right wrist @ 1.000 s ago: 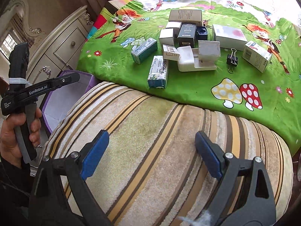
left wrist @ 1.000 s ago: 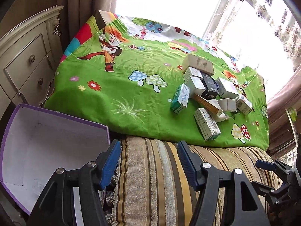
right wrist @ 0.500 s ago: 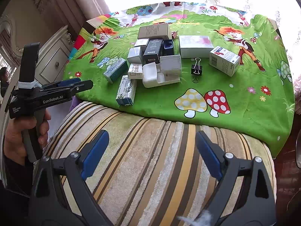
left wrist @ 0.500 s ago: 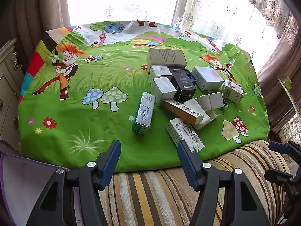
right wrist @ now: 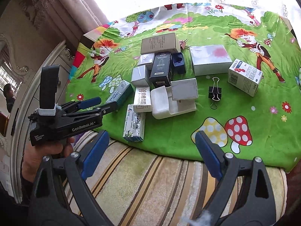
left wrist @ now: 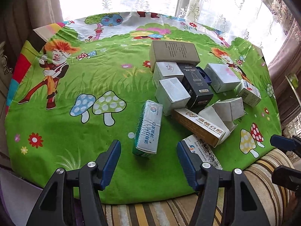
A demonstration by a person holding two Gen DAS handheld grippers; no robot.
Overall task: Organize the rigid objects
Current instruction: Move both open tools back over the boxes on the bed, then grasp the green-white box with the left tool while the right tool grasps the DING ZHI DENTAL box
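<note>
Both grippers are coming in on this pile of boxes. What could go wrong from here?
1. The left hand-held gripper stands open just before the teal box; its right finger overlaps the neighbouring white-blue box and could nudge it off the cloth's near edge.
2. The gold box leans on others; pulling one may shift the pile.
</note>
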